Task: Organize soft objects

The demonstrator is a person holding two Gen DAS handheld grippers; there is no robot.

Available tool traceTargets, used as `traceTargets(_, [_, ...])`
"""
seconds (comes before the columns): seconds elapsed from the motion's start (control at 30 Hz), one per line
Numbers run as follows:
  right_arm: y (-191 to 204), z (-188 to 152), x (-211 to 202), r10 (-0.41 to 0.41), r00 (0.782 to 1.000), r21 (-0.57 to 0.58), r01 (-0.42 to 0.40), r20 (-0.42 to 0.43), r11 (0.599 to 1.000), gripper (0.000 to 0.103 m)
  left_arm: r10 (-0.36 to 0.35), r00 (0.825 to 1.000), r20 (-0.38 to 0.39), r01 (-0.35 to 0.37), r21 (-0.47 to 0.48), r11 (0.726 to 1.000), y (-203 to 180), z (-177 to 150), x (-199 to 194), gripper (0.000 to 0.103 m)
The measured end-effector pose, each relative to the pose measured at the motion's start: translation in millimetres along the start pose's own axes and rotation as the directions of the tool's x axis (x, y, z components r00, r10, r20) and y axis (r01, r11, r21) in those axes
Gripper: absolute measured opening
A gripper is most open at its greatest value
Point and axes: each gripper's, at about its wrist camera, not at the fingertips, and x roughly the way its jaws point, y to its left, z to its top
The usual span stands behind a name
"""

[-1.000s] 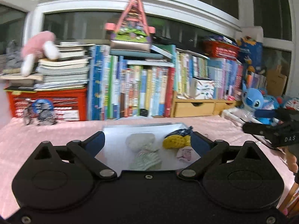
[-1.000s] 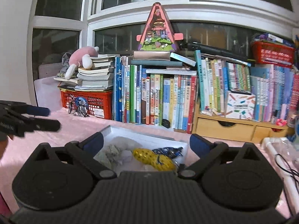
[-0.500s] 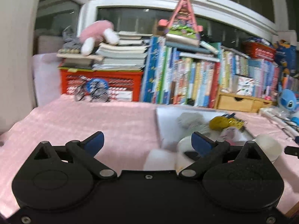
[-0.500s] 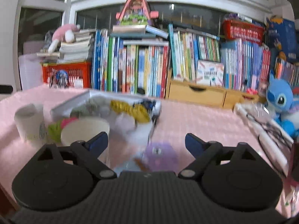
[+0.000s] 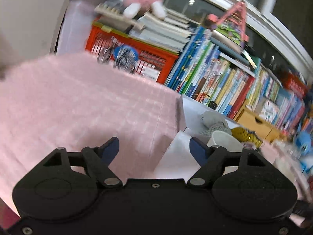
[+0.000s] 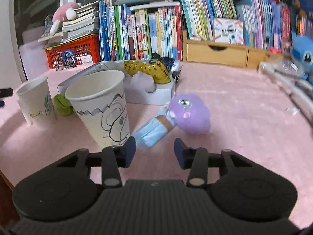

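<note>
Low over the pink-covered bench [image 6: 244, 105], the right tool [image 6: 155, 148] sits released, its blue-padded fingers [image 6: 181, 152] spread and holding nothing. Just ahead of it lies a folded light-blue face mask [image 6: 154, 128], its far end touching a purple plush toy [image 6: 188, 113] that rests on the cloth. Left of the mask stands a paper cup with black line drawings [image 6: 101, 107], close beside the tool's left finger; a second paper cup [image 6: 36, 101] stands further left, with a green soft object [image 6: 62, 104] between the two cups and slightly behind. Behind them a white tray [image 6: 156, 96] holds a yellow dotted soft item [image 6: 148, 71] and a pale plush piece [image 6: 141, 81]. The left tool [image 5: 154, 146] is likewise released and empty, tilted above the bench [image 5: 78, 101], with the tray's corner [image 5: 181, 107] and a grey knitted item [image 5: 212, 120] to its right; that view is blurred.
</note>
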Motion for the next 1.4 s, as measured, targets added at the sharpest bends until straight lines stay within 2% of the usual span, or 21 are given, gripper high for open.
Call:
traceTargets(0.2, [5,0,11,0.016,1.000,-0.063,-0.017,-0.008,0.998,0.050,-0.071,0.995,-0.065,0.060,-0.153,0.986,19,2,23,0.074])
traceTargets(0.27, [7,1,14,0.023,1.000,-0.093,-0.024,-0.015,0.995,0.057,-0.098,0.992,-0.079,0.081,-0.198,0.977,22,7,32,0.074])
traceTargets(0.37, [10,3,16,0.030,0.999,-0.125,-0.033,-0.020,0.992,0.061,-0.124,0.989,-0.082,0.102,-0.235,0.967,22,11,40,0.074])
traceTargets(0.43, [11,4,18,0.025,0.999,-0.136,-0.027,-0.021,0.990,0.061,-0.124,0.989,-0.085,0.104,-0.211,0.972,18,13,43,0.074])
traceTargets(0.5, [10,6,20,0.021,1.000,-0.137,-0.024,-0.023,0.990,0.061,-0.094,0.990,-0.101,0.076,-0.175,0.982,14,12,49,0.066])
traceTargets(0.57, [10,7,21,0.017,1.000,-0.137,-0.020,-0.023,0.990,0.061,-0.061,0.992,-0.111,0.043,-0.156,0.987,12,10,51,0.067])
traceTargets(0.67, [9,7,22,0.017,1.000,-0.139,-0.020,-0.022,0.990,0.062,-0.024,0.998,-0.064,0.016,-0.123,0.992,12,8,44,0.067])
traceTargets(0.77, [8,7,22,0.012,1.000,-0.140,-0.016,-0.025,0.990,0.063,0.062,0.998,-0.013,-0.062,-0.046,0.997,9,10,36,0.067])
traceTargets(0.87, [6,8,23,0.012,1.000,-0.131,-0.016,-0.026,0.991,0.063,0.158,0.987,0.033,-0.160,0.062,0.985,3,13,30,0.067])
traceTargets(0.97, [7,8,24,0.012,1.000,-0.137,-0.015,-0.025,0.990,0.063,0.206,0.977,0.057,-0.212,0.132,0.968,1,12,28,0.071])
traceTargets(1.03, [8,9,25,0.015,1.000,-0.153,-0.019,-0.027,0.988,0.063,0.208,0.976,0.058,-0.215,0.135,0.967,1,12,26,0.074])
traceTargets(1.17, [11,14,29,0.016,0.999,-0.215,-0.025,-0.041,0.976,0.063,0.177,0.983,0.050,-0.182,0.118,0.976,6,11,20,0.089])
traceTargets(1.3, [9,23,34,0.024,0.997,-0.294,-0.043,-0.068,0.955,0.071,0.114,0.993,0.023,-0.116,0.137,0.984,4,9,18,0.094])
traceTargets(1.4, [8,31,39,0.036,0.995,-0.367,-0.069,-0.096,0.928,0.075,0.098,0.995,0.011,-0.099,0.179,0.979,-2,7,19,0.095])
